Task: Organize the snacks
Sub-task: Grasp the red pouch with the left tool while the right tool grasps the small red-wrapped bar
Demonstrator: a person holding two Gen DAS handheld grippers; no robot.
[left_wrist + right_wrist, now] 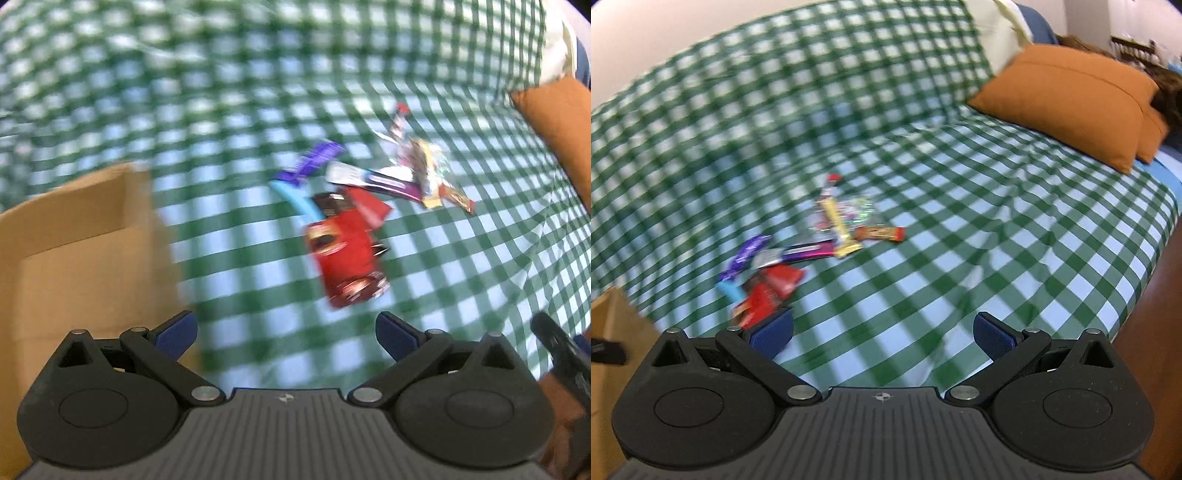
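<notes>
Several snack packets lie in a loose pile on the green checked bedspread (258,110). A large red packet (345,258) lies nearest my left gripper (286,334), which is open and empty above the bedspread. A purple wrapper (314,160), a light blue bar (295,197) and a silver-and-magenta bar (373,179) lie behind it. In the right wrist view the same pile shows the red packet (761,301), purple wrapper (746,254), a yellow bar (840,229) and an orange-brown bar (881,232). My right gripper (882,334) is open and empty, right of the pile.
An open cardboard box (74,240) stands at the left of the pile; its corner shows in the right wrist view (613,332). Orange pillows (1071,96) lie at the bed's head. A brown wooden bed edge (1156,332) runs along the right.
</notes>
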